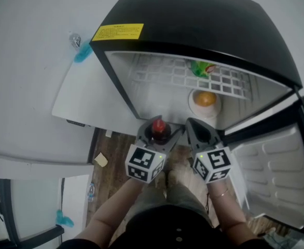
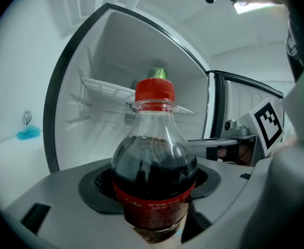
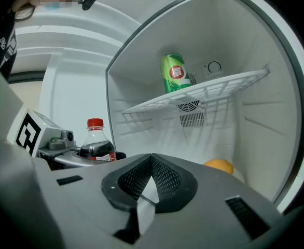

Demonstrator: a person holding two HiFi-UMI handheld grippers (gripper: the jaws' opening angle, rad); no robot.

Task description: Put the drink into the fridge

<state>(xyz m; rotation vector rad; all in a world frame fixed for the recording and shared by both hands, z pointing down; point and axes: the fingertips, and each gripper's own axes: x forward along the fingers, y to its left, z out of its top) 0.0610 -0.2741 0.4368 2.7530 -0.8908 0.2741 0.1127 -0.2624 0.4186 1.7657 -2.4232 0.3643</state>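
**Spotter:** Where is the drink sitting?

**Me:** I'm holding the cola bottle (image 2: 153, 165) upright in the left gripper (image 1: 160, 127), with the jaws clamped round its lower body, just outside the fridge (image 1: 193, 19) opening. The right gripper (image 3: 144, 183) is hanging beside it, also outside the fridge, its jaws pressed together on nothing.

**Spotter:** How are you planning the placement?

**Me:** I'm aiming low, under the fridge's wire shelf (image 3: 214, 90), so the red cap (image 2: 154, 91) isn't clipping it. I'm choosing the bare fridge floor away from the orange (image 3: 219, 165), and I'm letting go only once the base is resting flat.

**Spotter:** Anything readable?

**Me:** The bottle's red label is showing "Coke" in white, and the finer line beside it is escaping me. The yellow sticker (image 1: 118, 31) on the fridge top and the print on the green can (image 3: 174, 72) up on the shelf are both too small.
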